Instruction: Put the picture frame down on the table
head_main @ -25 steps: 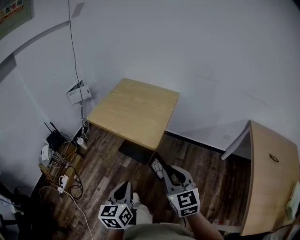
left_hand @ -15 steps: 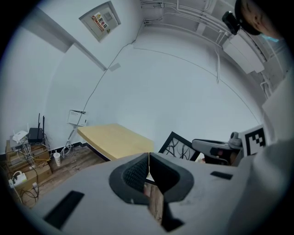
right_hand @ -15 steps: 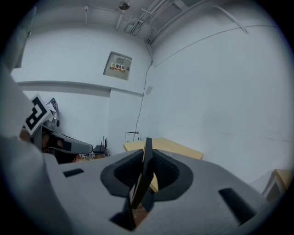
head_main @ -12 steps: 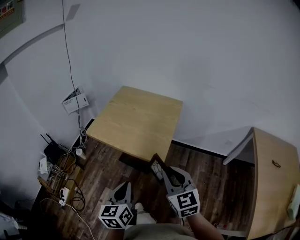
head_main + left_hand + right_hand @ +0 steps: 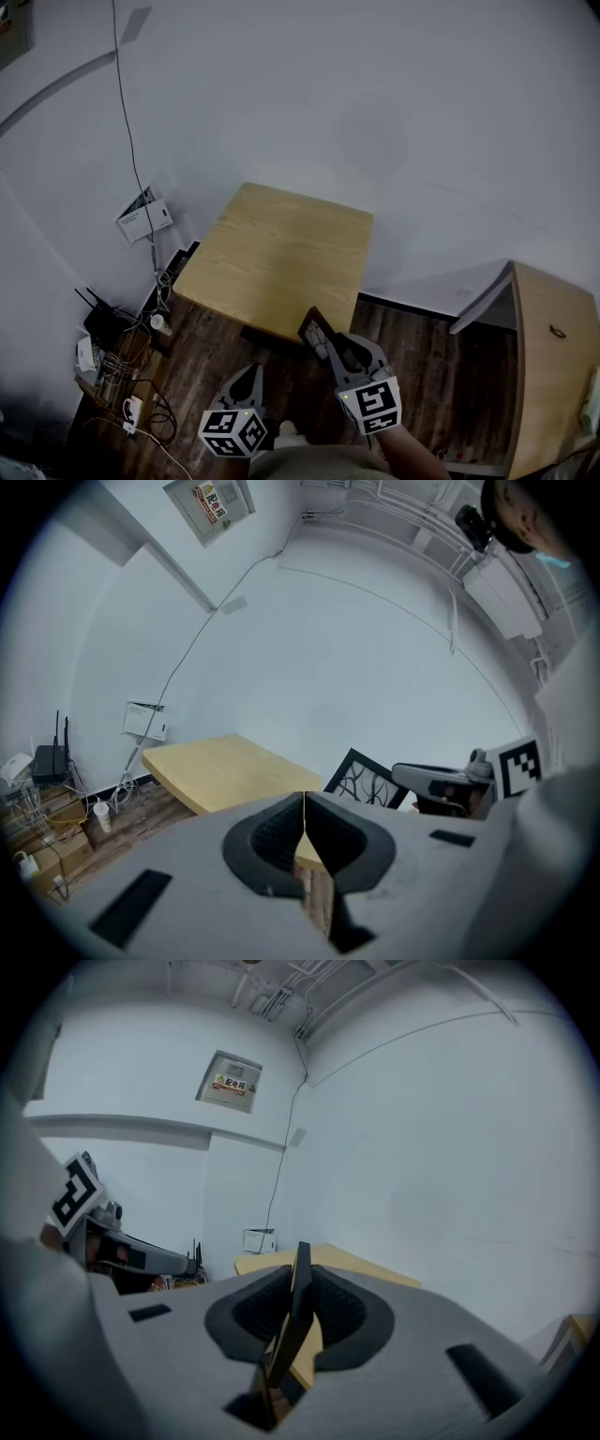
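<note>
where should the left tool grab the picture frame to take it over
The picture frame is a flat panel clamped edge-on in the right tool. Probably take its free dark border at the upper corner, from the left; the left tool is shut, so open it first.

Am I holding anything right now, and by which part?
The right gripper is shut on the picture frame, clamping one edge of its dark border. The left gripper is shut, empty.

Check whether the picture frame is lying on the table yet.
No, the picture frame is clamped edge-on in the right gripper, held up short of the table.
</note>
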Tool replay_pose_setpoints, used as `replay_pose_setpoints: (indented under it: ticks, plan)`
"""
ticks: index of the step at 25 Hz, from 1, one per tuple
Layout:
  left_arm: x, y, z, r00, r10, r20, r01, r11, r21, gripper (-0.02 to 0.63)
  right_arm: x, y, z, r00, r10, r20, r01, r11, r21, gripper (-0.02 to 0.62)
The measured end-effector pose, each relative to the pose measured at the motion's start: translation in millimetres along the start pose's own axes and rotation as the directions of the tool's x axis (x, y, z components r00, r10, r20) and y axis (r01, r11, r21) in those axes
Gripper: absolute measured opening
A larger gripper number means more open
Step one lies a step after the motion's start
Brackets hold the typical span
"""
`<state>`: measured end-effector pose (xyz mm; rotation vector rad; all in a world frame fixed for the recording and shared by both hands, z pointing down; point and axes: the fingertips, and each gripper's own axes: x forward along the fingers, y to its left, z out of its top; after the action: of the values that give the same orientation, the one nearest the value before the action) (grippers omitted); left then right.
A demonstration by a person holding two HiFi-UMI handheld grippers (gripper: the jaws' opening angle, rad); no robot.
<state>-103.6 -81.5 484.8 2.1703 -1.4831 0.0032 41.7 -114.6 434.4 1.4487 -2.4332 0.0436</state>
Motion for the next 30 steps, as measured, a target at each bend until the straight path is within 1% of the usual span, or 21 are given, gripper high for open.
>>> replay_pose_setpoints:
  ticks: [4, 8, 14, 21, 25, 30]
  plan:
    - [15, 20, 12, 1.0, -0.014, -0.004, 0.014, 1.0, 0.011, 0.005, 25, -1, 2, 1.0, -0.018, -0.005, 0.018, 1.0, -0.005, 0.06]
    - [25, 39, 19, 1.0, -0.012, -0.005, 0.012, 1.0, 0.01, 0.005, 45, -6, 3, 0.999, -0.036, -0.004, 0.036, 0.999, -0.004, 0.06]
    - [37, 50, 20, 0.999, -0.013, -0.032, 0.014, 1.0, 0.003, 0.005, 75, -12, 3, 0.999, -0.035, -0.019, 0.035, 0.999, 0.014, 0.06]
    - [59, 62, 23, 0.999, 0.002, -0.046, -0.002, 1.0, 0.0, 0.005, 118, -21, -2, 0.999, -0.003, -0.043, 0.004, 1.0, 0.014, 0.06]
    - [75, 73, 32, 0.999, 0.025, -0.039, -0.025, 1.0, -0.01, 0.005, 147, -26, -5, 0.998, 0.02, -0.058, -0.019, 1.0, 0.018, 0.06]
    - [98, 78, 40, 0.999, 0.029, -0.034, -0.03, 0.999, -0.013, 0.005, 177, -36, -13, 0.997, 0.039, -0.073, -0.037, 0.999, 0.029, 0.06]
